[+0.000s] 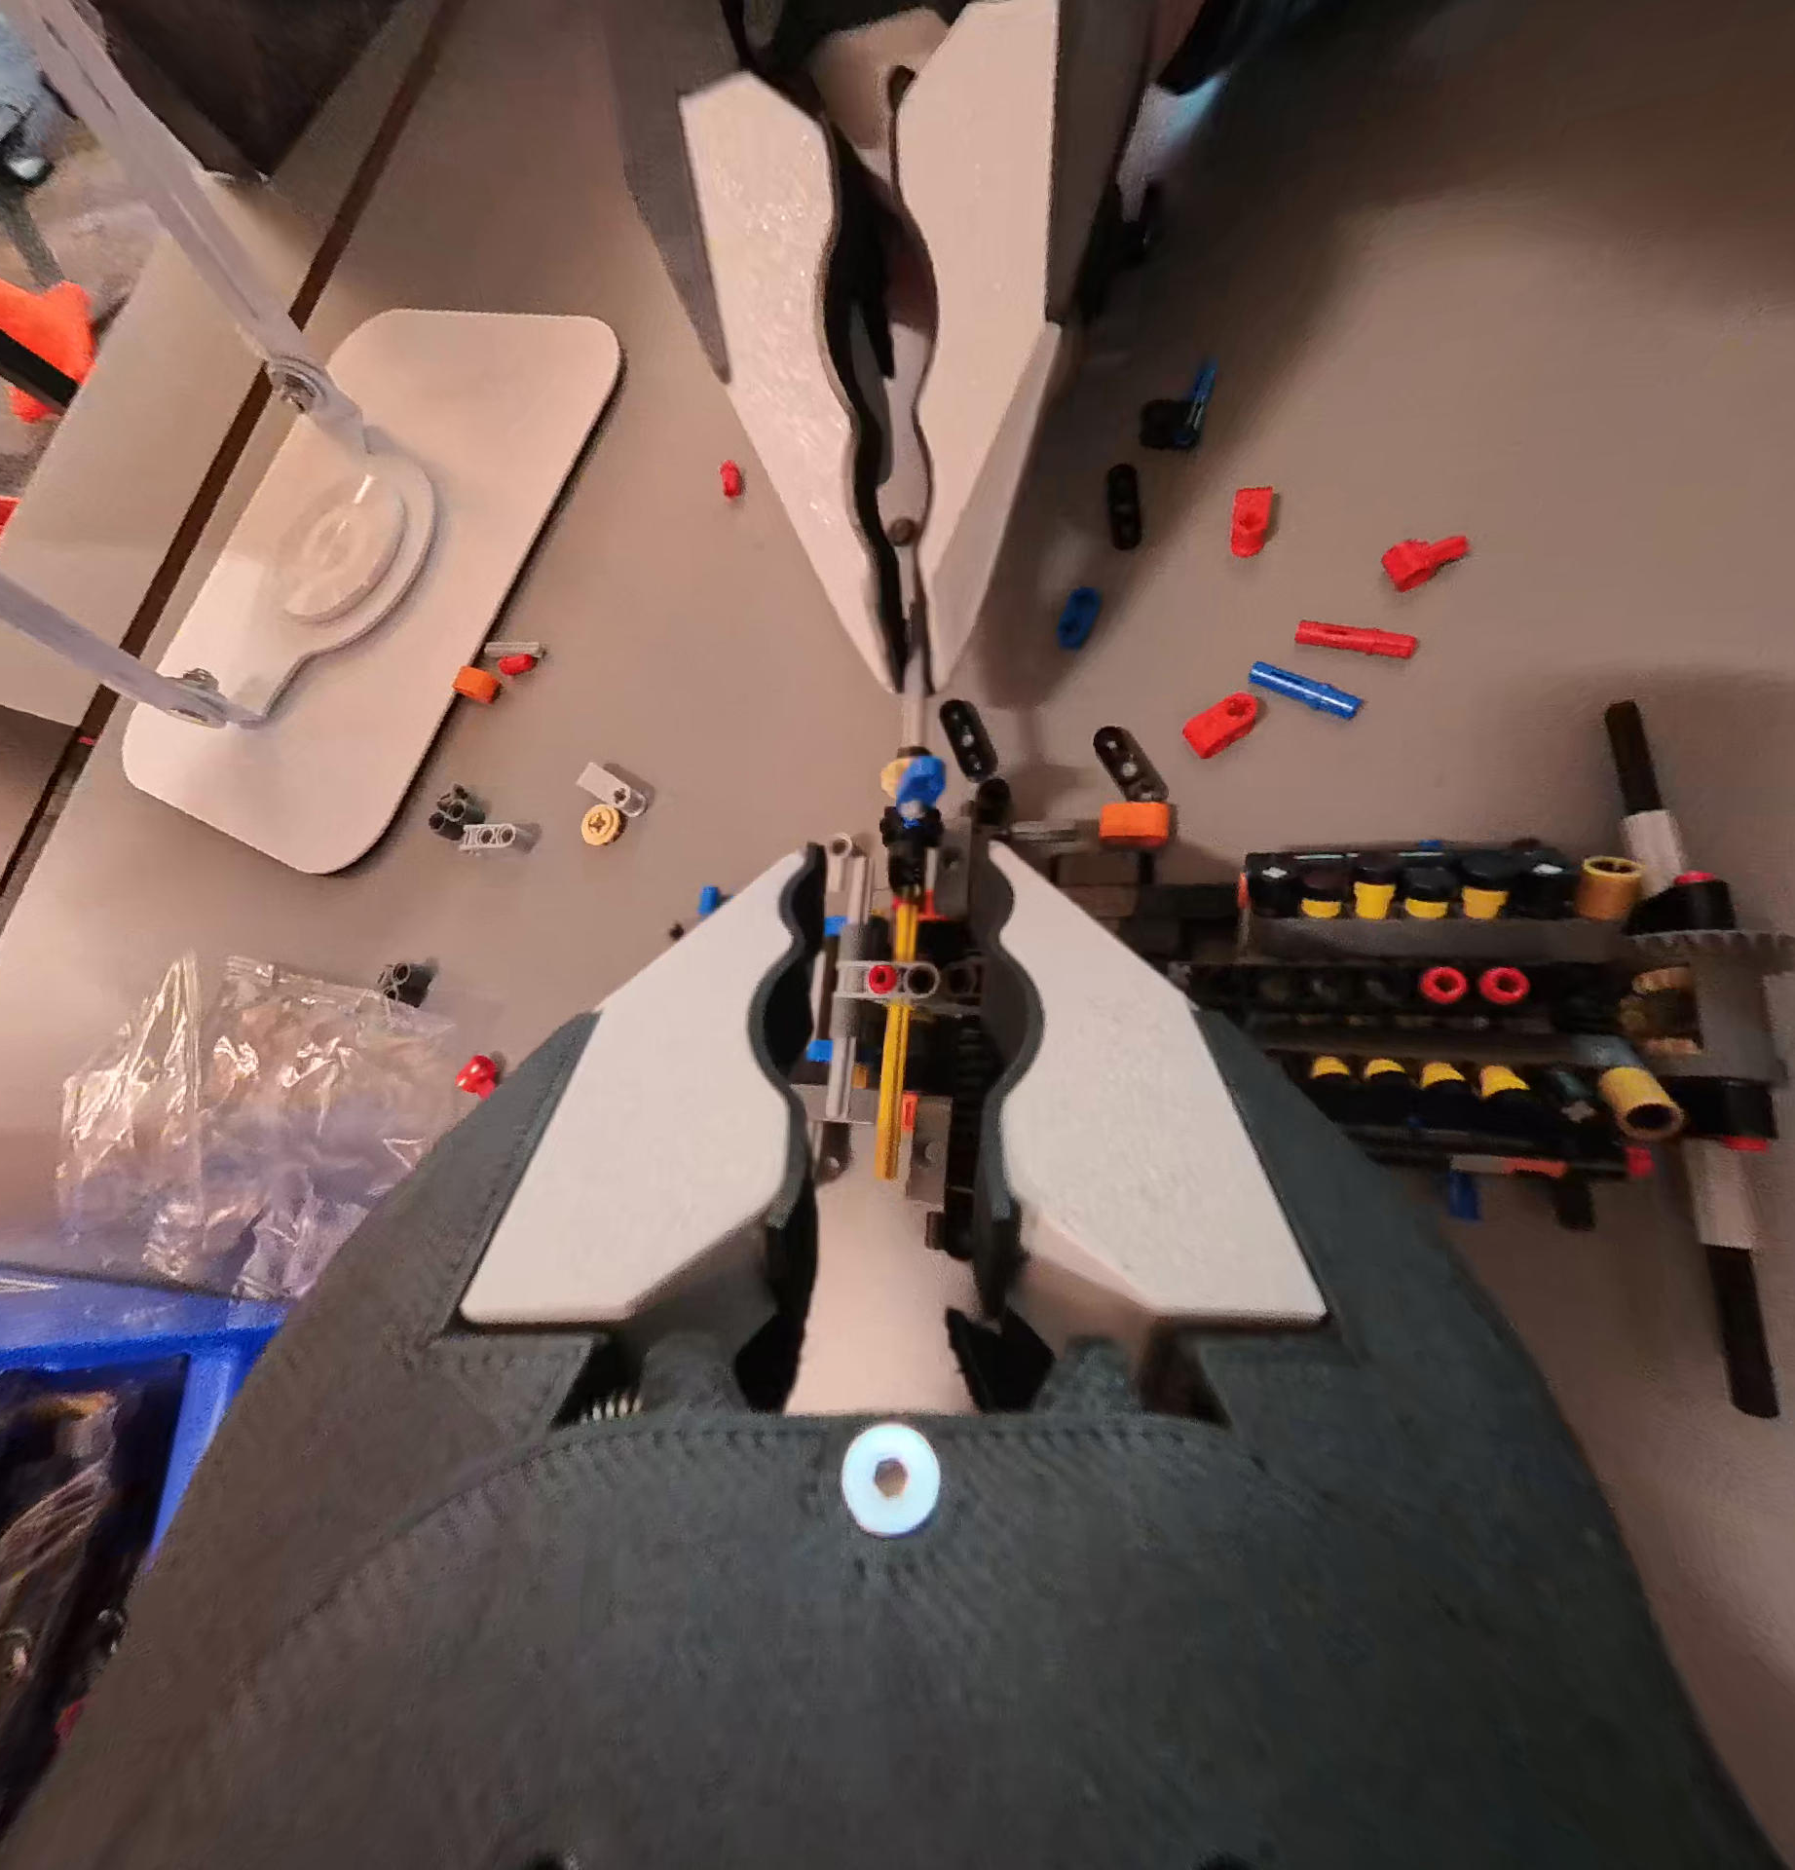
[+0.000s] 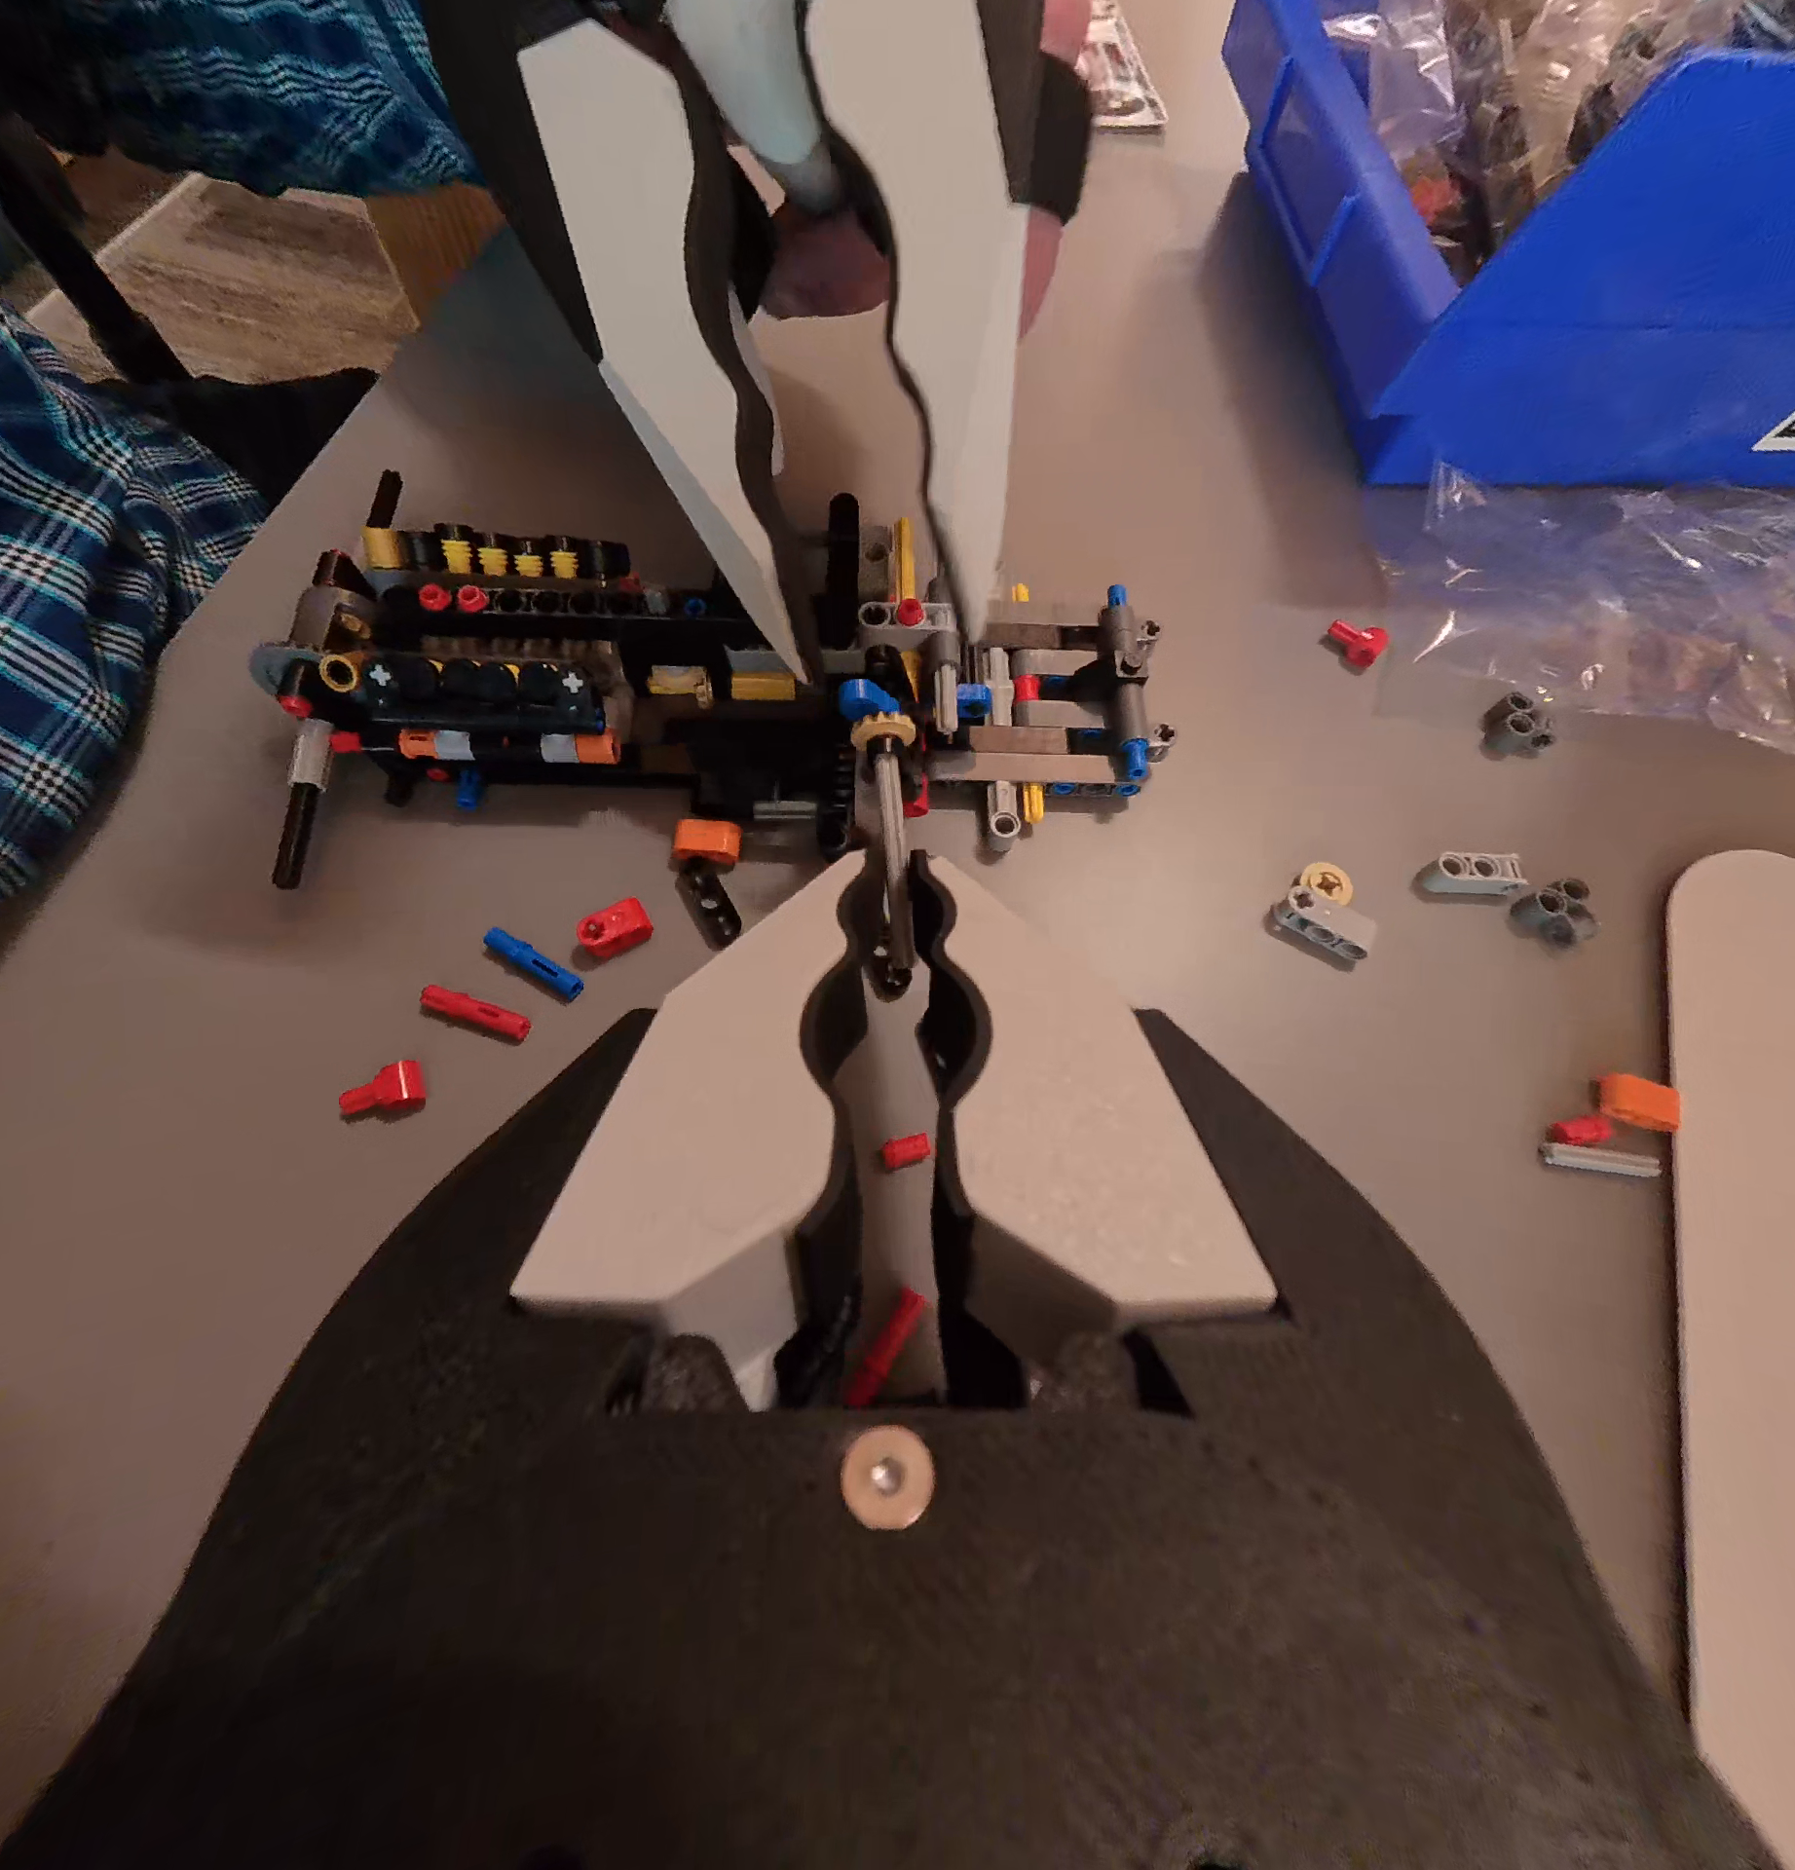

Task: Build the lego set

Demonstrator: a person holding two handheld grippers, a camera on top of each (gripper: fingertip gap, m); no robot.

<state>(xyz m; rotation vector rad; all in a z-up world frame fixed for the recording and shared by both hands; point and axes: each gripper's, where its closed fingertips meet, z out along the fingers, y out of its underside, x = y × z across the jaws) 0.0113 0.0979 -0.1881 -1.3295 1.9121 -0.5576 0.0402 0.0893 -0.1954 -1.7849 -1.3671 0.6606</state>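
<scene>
The long black, grey and yellow lego build [image 1: 1429, 992] lies on the tan table; it also shows in the right wrist view [image 2: 529, 688]. My left gripper [image 1: 903, 880] is shut on the build's grey frame end, around a yellow axle [image 1: 898, 1022]. In the right wrist view it comes in from above [image 2: 888, 648]. My right gripper [image 2: 898, 865] is shut on a grey axle [image 2: 891, 810] that runs into a tan gear [image 2: 878, 731] and a blue piece on the build. In the left wrist view it [image 1: 911, 678] faces mine, tip to tip.
Loose red pins [image 1: 1353, 640], blue pins [image 1: 1303, 690], black beams [image 1: 1126, 506] and orange pieces [image 1: 1136, 822] lie scattered around the build. A blue bin [image 2: 1581, 304], a clear plastic bag [image 2: 1632, 607] and a white stand base [image 1: 367, 587] sit at the sides.
</scene>
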